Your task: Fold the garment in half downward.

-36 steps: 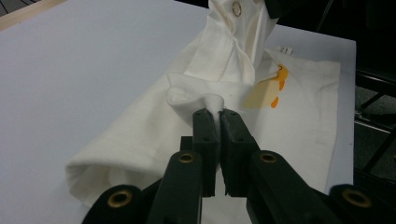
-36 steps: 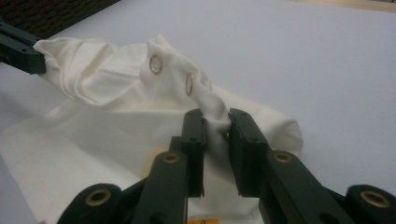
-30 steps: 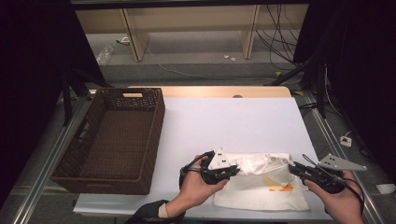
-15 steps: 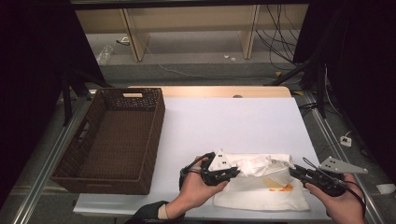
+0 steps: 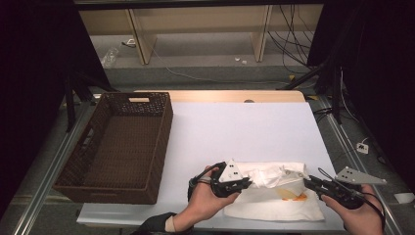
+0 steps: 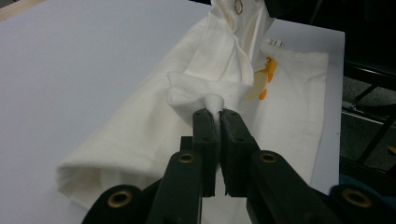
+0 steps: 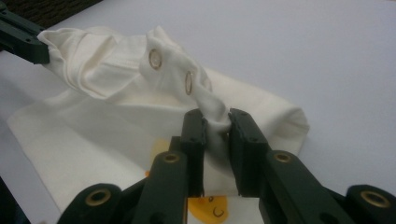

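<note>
A cream cloth bag [image 5: 274, 193] with an orange print lies on the white table near its front edge. My left gripper [image 5: 246, 183] is shut on a bunched fold at the bag's left end; in the left gripper view the cloth bag [image 6: 154, 121] is pinched at the tips of that gripper [image 6: 218, 112]. My right gripper [image 5: 307, 180] is shut on a twisted bit of fabric at the bag's right end. In the right gripper view the bag [image 7: 116, 121] shows two metal eyelets [image 7: 155, 59] just beyond my right gripper [image 7: 215, 116]. The stretch between both grips is slightly lifted.
A dark brown wicker basket [image 5: 73, 171] stands on the left of the table [image 5: 244, 127]. Shelving and cables lie on the floor beyond the far edge. A metal rail [image 5: 342, 132] runs along the table's right side.
</note>
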A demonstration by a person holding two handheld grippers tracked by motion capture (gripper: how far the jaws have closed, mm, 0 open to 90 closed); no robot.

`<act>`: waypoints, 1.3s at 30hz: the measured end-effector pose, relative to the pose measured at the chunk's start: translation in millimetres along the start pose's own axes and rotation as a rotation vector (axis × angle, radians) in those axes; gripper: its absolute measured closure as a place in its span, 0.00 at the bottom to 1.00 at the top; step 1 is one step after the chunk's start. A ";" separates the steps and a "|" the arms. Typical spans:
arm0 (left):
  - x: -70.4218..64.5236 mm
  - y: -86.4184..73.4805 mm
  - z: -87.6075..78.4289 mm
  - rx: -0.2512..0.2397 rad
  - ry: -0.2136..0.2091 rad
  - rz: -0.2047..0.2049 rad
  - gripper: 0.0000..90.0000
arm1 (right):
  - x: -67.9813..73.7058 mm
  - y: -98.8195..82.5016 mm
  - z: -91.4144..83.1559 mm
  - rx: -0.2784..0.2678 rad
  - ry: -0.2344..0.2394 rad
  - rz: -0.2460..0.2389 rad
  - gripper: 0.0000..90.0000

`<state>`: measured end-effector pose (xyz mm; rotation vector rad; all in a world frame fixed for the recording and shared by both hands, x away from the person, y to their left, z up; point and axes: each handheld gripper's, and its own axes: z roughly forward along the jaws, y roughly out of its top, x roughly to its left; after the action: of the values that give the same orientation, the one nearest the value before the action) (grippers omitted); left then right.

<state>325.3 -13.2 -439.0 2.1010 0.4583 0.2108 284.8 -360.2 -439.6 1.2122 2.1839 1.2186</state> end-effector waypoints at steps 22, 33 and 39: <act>-3.1 -4.2 2.5 0.028 -0.001 0.014 0.95 | 1.7 -4.3 -0.1 0.038 0.021 0.000 0.85; -4.3 -6.2 3.7 0.042 -0.009 0.015 0.95 | 0.9 -5.2 1.2 0.070 0.041 -0.004 0.85; -5.1 -7.3 5.1 0.048 -0.016 0.013 0.95 | 0.9 -5.5 1.8 0.080 0.045 -0.003 0.85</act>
<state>320.5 -15.6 -447.8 2.1519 0.4443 0.1927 282.7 -360.0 -445.0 1.2235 2.2860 1.1790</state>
